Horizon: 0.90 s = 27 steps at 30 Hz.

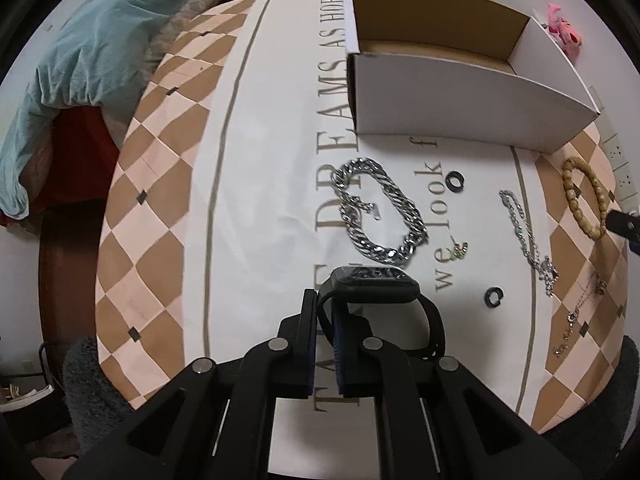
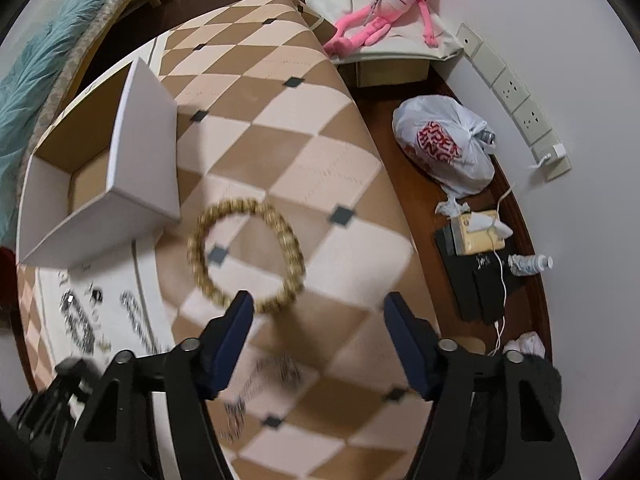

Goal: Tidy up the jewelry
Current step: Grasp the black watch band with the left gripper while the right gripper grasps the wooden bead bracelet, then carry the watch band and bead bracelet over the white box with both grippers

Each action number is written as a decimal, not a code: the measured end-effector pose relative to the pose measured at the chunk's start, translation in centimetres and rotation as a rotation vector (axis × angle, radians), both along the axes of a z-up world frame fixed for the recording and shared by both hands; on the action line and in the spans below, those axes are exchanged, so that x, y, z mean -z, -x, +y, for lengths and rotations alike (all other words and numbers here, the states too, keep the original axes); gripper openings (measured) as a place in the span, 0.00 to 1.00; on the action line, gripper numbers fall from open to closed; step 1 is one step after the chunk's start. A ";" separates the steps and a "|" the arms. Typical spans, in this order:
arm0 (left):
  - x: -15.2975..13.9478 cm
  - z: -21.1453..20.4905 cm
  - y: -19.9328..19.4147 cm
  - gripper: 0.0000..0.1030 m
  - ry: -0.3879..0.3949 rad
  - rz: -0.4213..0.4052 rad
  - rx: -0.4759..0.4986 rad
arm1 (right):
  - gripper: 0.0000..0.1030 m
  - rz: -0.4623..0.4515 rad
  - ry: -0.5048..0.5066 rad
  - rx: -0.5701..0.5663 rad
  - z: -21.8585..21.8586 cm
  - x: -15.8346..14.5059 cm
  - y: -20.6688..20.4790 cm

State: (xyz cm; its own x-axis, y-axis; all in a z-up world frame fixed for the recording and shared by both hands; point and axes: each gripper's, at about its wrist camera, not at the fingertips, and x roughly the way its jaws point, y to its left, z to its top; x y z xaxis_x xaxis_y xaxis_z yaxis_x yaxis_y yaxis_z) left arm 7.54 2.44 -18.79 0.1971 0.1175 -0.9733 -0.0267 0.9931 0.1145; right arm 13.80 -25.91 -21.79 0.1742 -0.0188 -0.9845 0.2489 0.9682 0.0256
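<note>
My left gripper (image 1: 325, 312) is shut on the strap of a black smartwatch (image 1: 374, 289), held just above the tablecloth. Ahead of it lies a thick silver chain bracelet (image 1: 378, 212). A white cardboard box (image 1: 460, 92) stands open at the far side; it also shows in the right wrist view (image 2: 116, 184). A thin silver chain (image 1: 528, 240), two black rings (image 1: 455, 181) (image 1: 493, 297), a fine necklace (image 1: 576, 316) and a wooden bead bracelet (image 1: 584, 200) lie to the right. My right gripper (image 2: 320, 316) is open, just short of the bead bracelet (image 2: 246, 254).
The table carries a checked and lettered cloth (image 1: 260, 200). A blue blanket (image 1: 80, 60) lies on a bed at left. On the floor at right are a plastic bag (image 2: 444, 148), a tissue box (image 2: 478, 232), a bottle (image 2: 530, 264) and a pink plush toy (image 2: 384, 8).
</note>
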 end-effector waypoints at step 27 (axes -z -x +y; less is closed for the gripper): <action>-6.2 -1.5 -0.8 0.03 0.092 -0.123 0.037 | 0.09 -0.153 -0.099 -0.170 4.1 -6.4 2.9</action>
State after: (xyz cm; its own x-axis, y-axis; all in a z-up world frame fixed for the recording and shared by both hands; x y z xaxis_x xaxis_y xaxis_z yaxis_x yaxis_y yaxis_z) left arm 8.37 0.93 -12.59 0.3183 0.0193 -0.9478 0.0017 0.9998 0.0210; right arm 10.95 -21.79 -15.38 0.3134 0.1183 -0.9422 0.0687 0.9868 0.1468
